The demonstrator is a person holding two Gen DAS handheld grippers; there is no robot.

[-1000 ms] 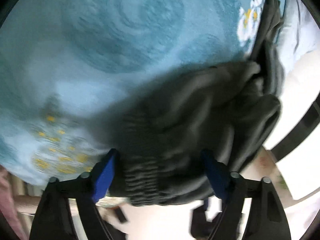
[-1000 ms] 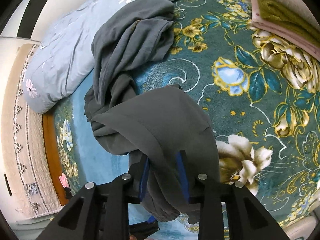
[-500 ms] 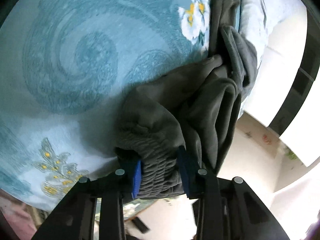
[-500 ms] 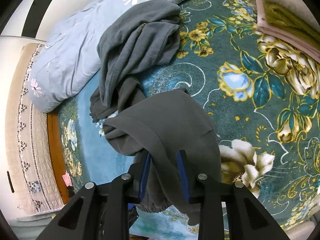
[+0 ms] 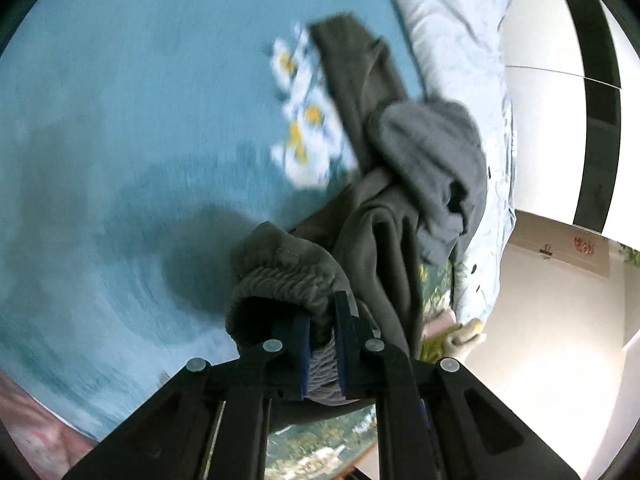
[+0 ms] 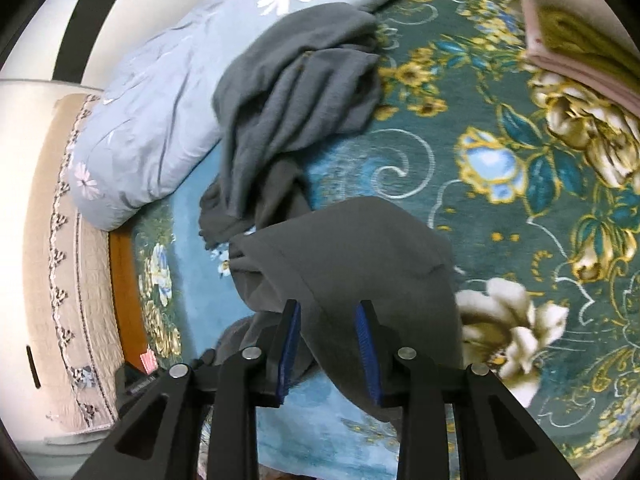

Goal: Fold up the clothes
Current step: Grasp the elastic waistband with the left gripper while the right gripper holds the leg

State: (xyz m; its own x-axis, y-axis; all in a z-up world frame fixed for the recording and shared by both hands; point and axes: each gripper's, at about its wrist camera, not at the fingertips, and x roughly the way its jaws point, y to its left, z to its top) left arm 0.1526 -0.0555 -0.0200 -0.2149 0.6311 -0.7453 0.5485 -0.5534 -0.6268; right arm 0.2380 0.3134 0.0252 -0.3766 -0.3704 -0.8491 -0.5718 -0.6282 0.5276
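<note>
Left wrist view shows the dark grey trousers [image 5: 372, 240] hanging from their gathered elastic waistband [image 5: 288, 280], which the left gripper [image 5: 322, 344] pinches tight between its blue pads. 1 second ago those same pads stood wide apart on either side of the waistband; half a second ago they were closing on it, and now they are pressed together on the bunched cloth. The bedspread below has dropped away and smeared with motion, which reads as the waistband being lifted clear.

From the right wrist view, the right gripper [image 6: 328, 340] holds another part of the same garment [image 6: 352, 256], the cloth draped over and between its pads; that grip looks unchanged across the last second, though the pads stand apart with a thick fold between them. The cloth in it has risen, and the rest of the trousers trails back toward the lighter grey garment [image 6: 296, 80], which lies crumpled on the floral bedspread [image 6: 500, 152] against the pale blue duvet [image 6: 160, 88]. A folded stack [image 6: 576, 20] sits at the far corner.

My judgement: with 2 holds now on the trousers, they can be raised, pulled free of the second garment and spread flat. They are bunched, not yet folded.
</note>
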